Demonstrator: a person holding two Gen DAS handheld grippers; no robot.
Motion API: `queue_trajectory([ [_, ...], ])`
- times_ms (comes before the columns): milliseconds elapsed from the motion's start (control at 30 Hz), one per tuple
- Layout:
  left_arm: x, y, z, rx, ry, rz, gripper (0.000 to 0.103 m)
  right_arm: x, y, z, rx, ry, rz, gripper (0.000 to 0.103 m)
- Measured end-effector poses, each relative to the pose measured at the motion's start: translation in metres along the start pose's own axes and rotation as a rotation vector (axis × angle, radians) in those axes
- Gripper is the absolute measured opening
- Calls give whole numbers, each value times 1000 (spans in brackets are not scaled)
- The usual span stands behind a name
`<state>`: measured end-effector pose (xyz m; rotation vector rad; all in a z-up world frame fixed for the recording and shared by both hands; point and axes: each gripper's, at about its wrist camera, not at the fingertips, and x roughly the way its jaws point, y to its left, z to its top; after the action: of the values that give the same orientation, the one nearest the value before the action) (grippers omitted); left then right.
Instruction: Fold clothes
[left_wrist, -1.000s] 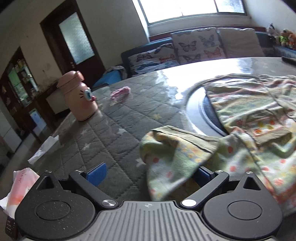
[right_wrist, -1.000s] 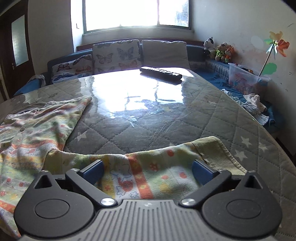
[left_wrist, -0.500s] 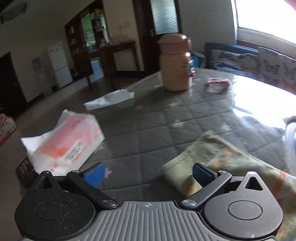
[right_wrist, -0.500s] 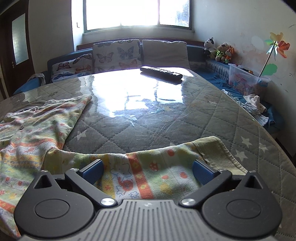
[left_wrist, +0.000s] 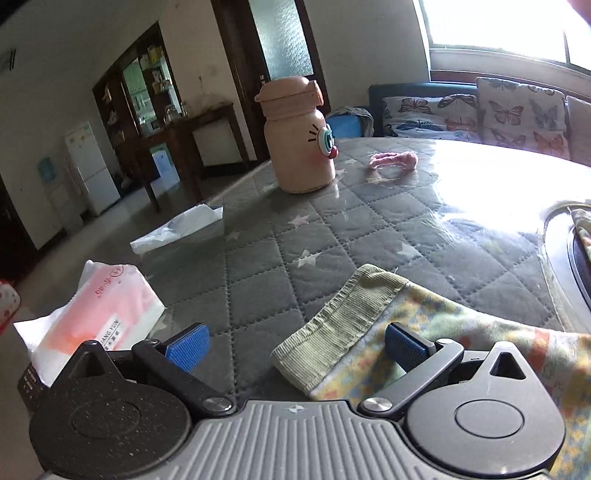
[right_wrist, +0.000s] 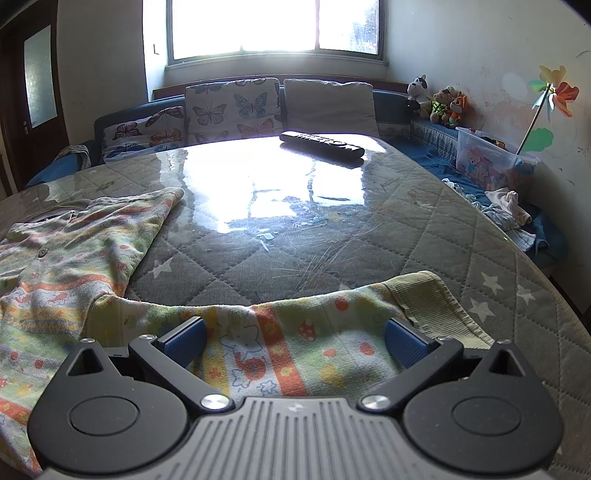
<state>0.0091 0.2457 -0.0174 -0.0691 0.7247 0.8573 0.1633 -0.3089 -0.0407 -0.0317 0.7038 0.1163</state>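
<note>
A child's patterned top in green, yellow and orange lies on the grey quilted table (right_wrist: 332, 243). In the left wrist view, one sleeve with a ribbed green cuff (left_wrist: 343, 321) lies flat, stretched out to the left. My left gripper (left_wrist: 295, 343) is open just above it, with the cuff between the blue pads. In the right wrist view, the other sleeve (right_wrist: 288, 332) stretches to the right and ends in its cuff (right_wrist: 432, 302). My right gripper (right_wrist: 295, 339) stands open over it. The body of the top (right_wrist: 74, 251) lies to the left.
A pink bottle (left_wrist: 297, 136), a pink hair tie (left_wrist: 393, 160), a white paper (left_wrist: 177, 229) and a tissue pack (left_wrist: 99, 314) sit near the table's left edge. A black remote (right_wrist: 321, 144) lies at the far side. Behind the table stands a sofa with cushions (right_wrist: 232, 107).
The left view has swung leftward away from the top's body. The left sleeve, bunched up over the right finger a second ago, now lies flat. The right gripper has barely moved.
</note>
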Motion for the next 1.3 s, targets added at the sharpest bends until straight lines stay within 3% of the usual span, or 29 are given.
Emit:
queue_trajectory([
  [100,-2,-2,6,-13,20,-13,103,0,0,0,0,0,0,103],
  [267,-31,-21,10,13,-27,-157,103,0,0,0,-3,1,-2,103],
  [400,-53,-56,14,107,-68,-271,103,-2,3,4,1,10,-3,103],
  [667,-74,-128,16,273,-119,-431,103,-8,45,29,-100,-9,138,103],
  [967,-73,-183,8,436,-131,-481,103,21,103,50,-241,14,228,99],
  [1100,-61,-197,8,487,-118,-461,103,37,115,55,-271,36,230,98],
  [1300,-53,-201,22,483,-138,-472,103,54,119,64,-288,48,229,86],
])
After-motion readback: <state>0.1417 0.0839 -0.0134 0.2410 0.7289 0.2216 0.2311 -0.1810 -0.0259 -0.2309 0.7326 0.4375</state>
